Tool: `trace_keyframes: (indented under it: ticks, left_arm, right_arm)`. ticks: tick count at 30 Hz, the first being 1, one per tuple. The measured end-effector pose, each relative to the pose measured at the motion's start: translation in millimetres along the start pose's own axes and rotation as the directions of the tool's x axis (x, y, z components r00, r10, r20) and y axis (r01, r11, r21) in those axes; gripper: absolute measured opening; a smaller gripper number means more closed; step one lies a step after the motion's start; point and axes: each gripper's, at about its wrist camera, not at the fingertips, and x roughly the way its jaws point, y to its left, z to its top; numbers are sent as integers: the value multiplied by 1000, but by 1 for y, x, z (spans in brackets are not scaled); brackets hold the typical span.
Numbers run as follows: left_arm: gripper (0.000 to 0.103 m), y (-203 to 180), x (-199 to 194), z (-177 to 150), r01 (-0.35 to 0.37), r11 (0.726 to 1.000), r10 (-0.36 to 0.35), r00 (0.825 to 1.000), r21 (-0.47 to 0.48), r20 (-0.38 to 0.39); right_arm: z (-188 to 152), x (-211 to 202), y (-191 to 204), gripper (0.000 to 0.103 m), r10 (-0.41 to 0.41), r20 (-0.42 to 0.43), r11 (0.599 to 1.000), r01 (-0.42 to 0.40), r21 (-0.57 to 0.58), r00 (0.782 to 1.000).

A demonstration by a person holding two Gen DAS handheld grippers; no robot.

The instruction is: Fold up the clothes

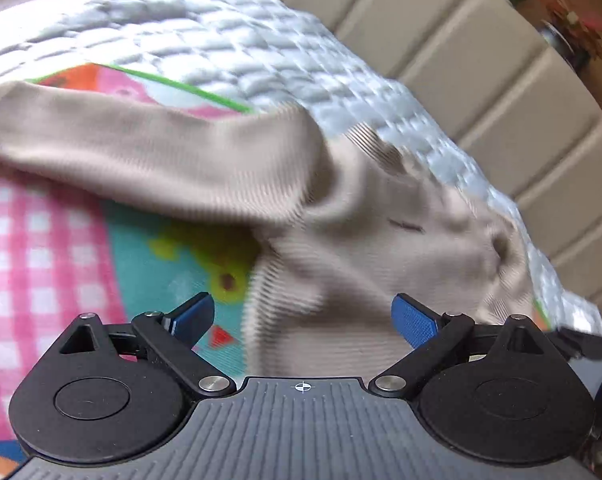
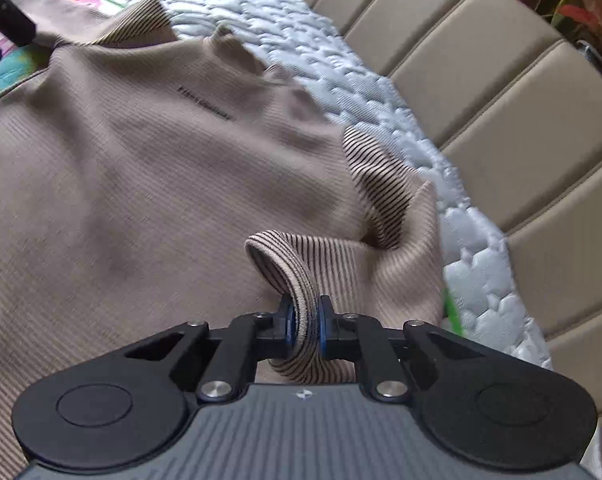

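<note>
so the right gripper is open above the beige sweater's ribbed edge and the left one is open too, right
Not quite. In the right wrist view the right gripper is shut on the beige sweater's ribbed edge, fabric pinched between its pads. The left gripper is open, as you said.

Beige ribbed sweater (image 2: 141, 168); pale grey quilted cover (image 1: 221, 40); mat (image 1: 41, 260) of pink checks and teal; blue pads (image 1: 415, 320).
</note>
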Motion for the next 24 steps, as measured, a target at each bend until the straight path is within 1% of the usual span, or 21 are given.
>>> trace_keyframes:
  ticks: [2, 4, 5, 7, 8, 10, 13, 17, 21, 24]
  left_arm:
    - [99, 17, -7, 9, -19, 996, 22, 999, -83, 34]
    - [99, 34, -10, 16, -7, 984, 15, 999, -179, 39]
    - [99, 42, -12, 18, -4, 976, 13, 999, -219, 41]
    - [99, 50, -14, 21, -20, 967, 33, 998, -254, 48]
    - [99, 52, -15, 23, -36, 966, 52, 997, -257, 54]
    - [99, 55, -17, 25, -60, 962, 80, 995, -267, 67]
    - [99, 64, -22, 28, -65, 952, 93, 992, -300, 81]
    - [99, 76, -27, 31, -66, 935, 104, 990, -347, 91]
    - [99, 88, -29, 33, -56, 920, 100, 991, -388, 93]
    - [99, 93, -28, 34, -55, 912, 99, 991, -408, 88]
  right_arm:
    - [36, -20, -32, 10, -39, 89, 997, 33, 67, 995]
    - [77, -47, -66, 9, -82, 188, 986, 53, 158, 979]
    - [97, -60, -82, 9, -90, 235, 977, 40, 209, 968]
    - [132, -85, -104, 9, -90, 324, 958, -7, 287, 942]
    - [148, -96, -111, 9, -82, 365, 949, -39, 311, 928]
    - [170, -109, -109, 4, -44, 419, 942, -102, 321, 907]
    - [183, -99, -81, 4, 26, 421, 941, -164, 295, 907]
    - [200, -84, -43, 4, 118, 417, 934, -243, 261, 901]
    - [198, -61, -1, 4, 161, 386, 935, -265, 234, 908]
    - [196, -53, 17, 5, 178, 389, 927, -287, 241, 904]
